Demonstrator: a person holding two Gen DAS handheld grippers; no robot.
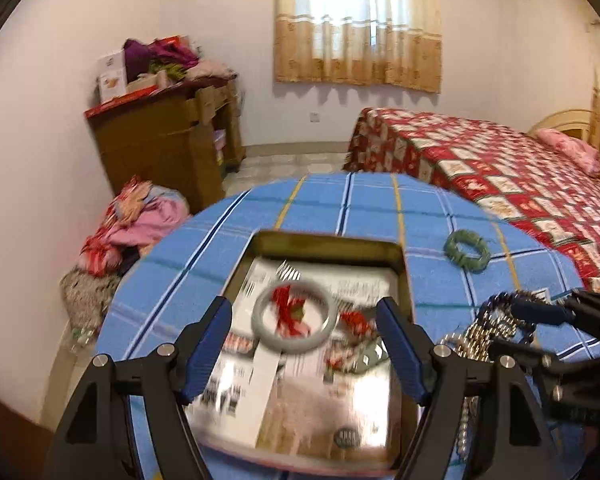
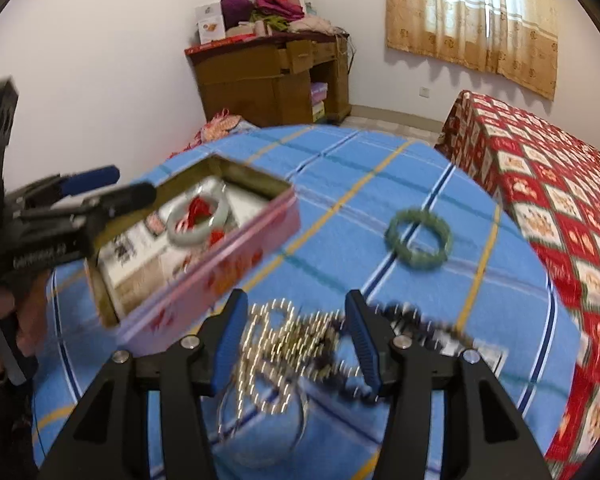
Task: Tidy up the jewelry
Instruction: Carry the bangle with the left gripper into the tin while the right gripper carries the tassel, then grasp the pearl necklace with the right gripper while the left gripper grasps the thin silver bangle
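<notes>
An open pink tin box (image 2: 204,280) sits on the blue checked tablecloth (image 2: 360,200); its rim also shows in the left wrist view (image 1: 324,240). Inside lie a pale grey-green bangle (image 1: 294,314) with red cord pieces; the bangle shows in the right wrist view too (image 2: 198,220). My left gripper (image 1: 304,348) is open and empty above the tin. My right gripper (image 2: 296,344) is open above a blurred heap of gold and dark bead necklaces (image 2: 284,344), touching nothing that I can tell. A green beaded bracelet (image 2: 418,238) lies apart on the cloth (image 1: 468,250).
A bed with a red patterned quilt (image 1: 500,176) stands right of the table. A wooden cabinet (image 1: 168,140) with piled clothes stands against the far wall. A heap of clothes (image 1: 132,224) lies on the floor at the left.
</notes>
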